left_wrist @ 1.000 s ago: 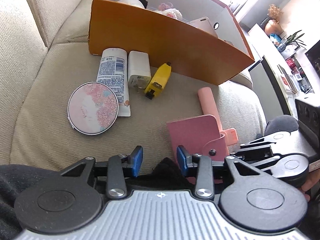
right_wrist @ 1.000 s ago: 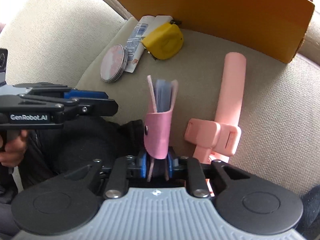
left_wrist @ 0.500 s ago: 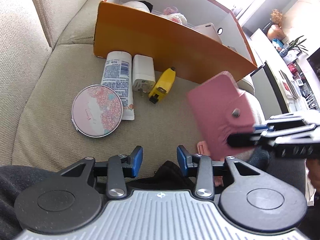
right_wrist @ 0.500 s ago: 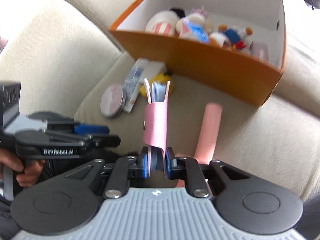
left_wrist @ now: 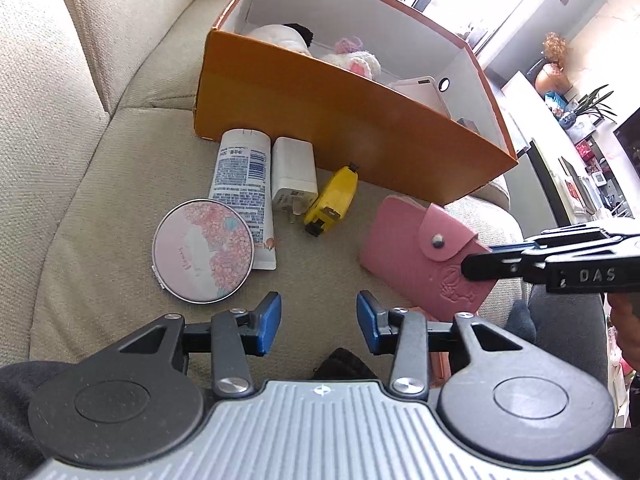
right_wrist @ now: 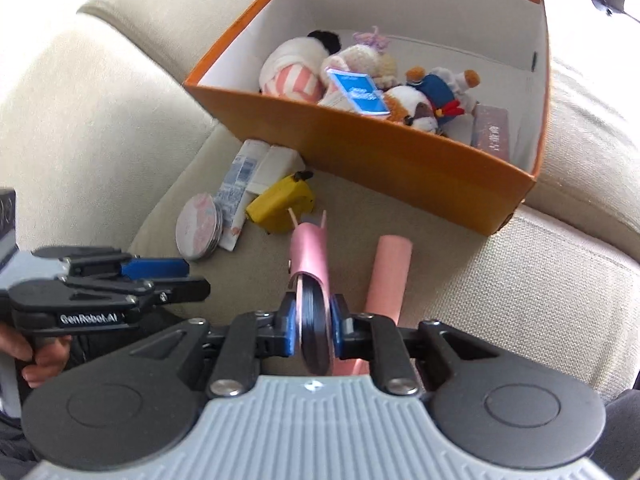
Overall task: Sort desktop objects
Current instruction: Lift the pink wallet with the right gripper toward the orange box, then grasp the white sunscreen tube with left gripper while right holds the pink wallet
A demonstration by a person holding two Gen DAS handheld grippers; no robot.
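The right claw (right_wrist: 314, 326), pinching the pink card holder (right_wrist: 310, 258), has lifted it off the sofa toward the orange box (right_wrist: 360, 152); the empty left claw (left_wrist: 319, 322) is spreading.

Sofa cushion with loose items before an orange box

The left gripper (left_wrist: 319, 322) hangs over the sofa (left_wrist: 80, 184), its jaws opening with nothing between them. The right gripper (left_wrist: 472, 266) clamps a pink card holder (left_wrist: 416, 256) lifted off the cushion. A round mirror (left_wrist: 203, 251), tube (left_wrist: 242, 184), white charger (left_wrist: 294, 178) and yellow tape measure (left_wrist: 334, 200) lie side by side near the box (left_wrist: 340, 120), which holds plush toys (left_wrist: 320, 46).
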